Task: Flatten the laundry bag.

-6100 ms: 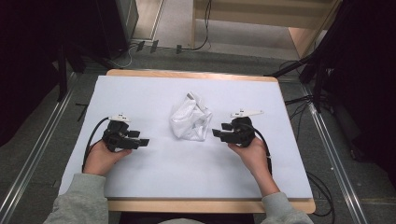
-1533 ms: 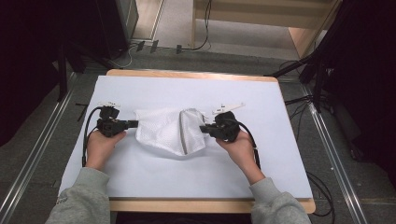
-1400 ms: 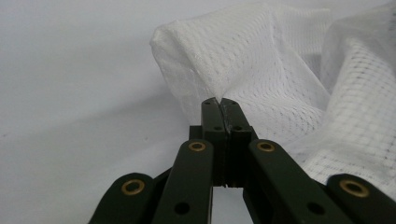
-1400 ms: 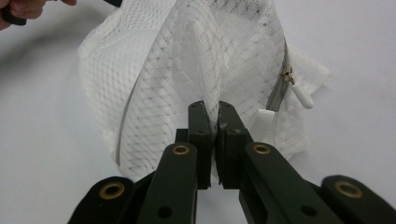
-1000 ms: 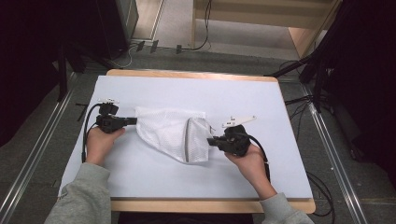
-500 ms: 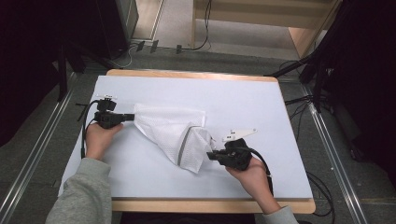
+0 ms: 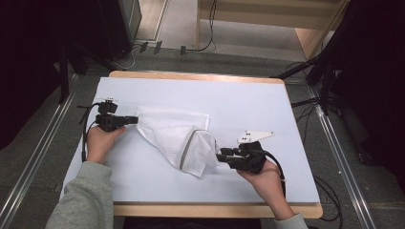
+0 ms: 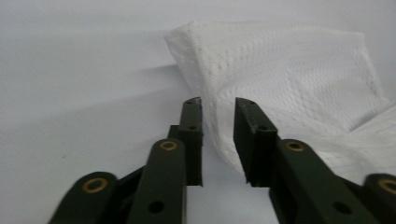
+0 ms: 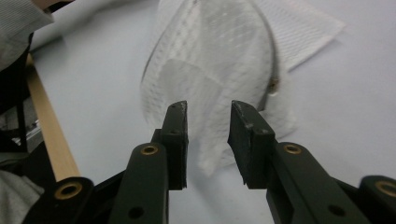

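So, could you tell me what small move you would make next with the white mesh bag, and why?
Probably draw the right gripper a little further right before closing. The white mesh laundry bag lies creased and folded over at its zipped lower right end. Both grippers' jaws stand apart around its edges, the left gripper at the opposite corner, so tension could flatten it.

The desk (image 7: 248, 102) is evenly and brightly lit from above in the high view, while the surroundings are left in deep darkness. Only soft, faint shadows are cast beside the white cloth (image 7: 176, 136). In both gripper views the near jaws are blurred, and the cloth's weave is rendered softly.
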Action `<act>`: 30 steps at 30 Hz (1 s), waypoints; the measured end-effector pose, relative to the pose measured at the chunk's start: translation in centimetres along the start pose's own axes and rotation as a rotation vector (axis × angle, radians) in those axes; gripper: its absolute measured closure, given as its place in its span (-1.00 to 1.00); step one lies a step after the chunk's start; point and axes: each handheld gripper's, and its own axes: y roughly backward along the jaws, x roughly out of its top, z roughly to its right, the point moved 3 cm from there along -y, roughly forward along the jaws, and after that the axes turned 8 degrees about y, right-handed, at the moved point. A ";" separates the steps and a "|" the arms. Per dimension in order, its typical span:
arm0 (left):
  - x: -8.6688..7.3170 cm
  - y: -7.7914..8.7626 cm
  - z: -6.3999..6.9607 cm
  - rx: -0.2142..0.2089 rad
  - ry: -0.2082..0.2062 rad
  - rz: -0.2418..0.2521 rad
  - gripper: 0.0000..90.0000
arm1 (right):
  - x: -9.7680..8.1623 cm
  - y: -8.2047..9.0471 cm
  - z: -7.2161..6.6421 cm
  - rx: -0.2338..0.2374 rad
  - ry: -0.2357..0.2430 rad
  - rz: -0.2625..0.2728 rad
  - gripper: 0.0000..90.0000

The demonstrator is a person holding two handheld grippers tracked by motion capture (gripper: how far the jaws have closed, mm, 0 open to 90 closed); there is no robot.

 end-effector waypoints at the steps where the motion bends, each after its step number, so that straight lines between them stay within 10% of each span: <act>1: 0.0 0.3 0.2 -0.003 -0.005 -0.003 0.53 | 0.0 0.1 0.3 -0.010 -0.008 0.002 0.58; 19: -2.8 3.1 3.4 -0.007 -0.066 0.000 0.19 | 1.9 -4.4 5.4 -0.059 -0.043 -0.040 0.96; 30: -4.9 4.1 4.0 -0.024 -0.047 -0.005 0.11 | 3.0 -6.3 1.8 0.059 0.027 -0.055 0.96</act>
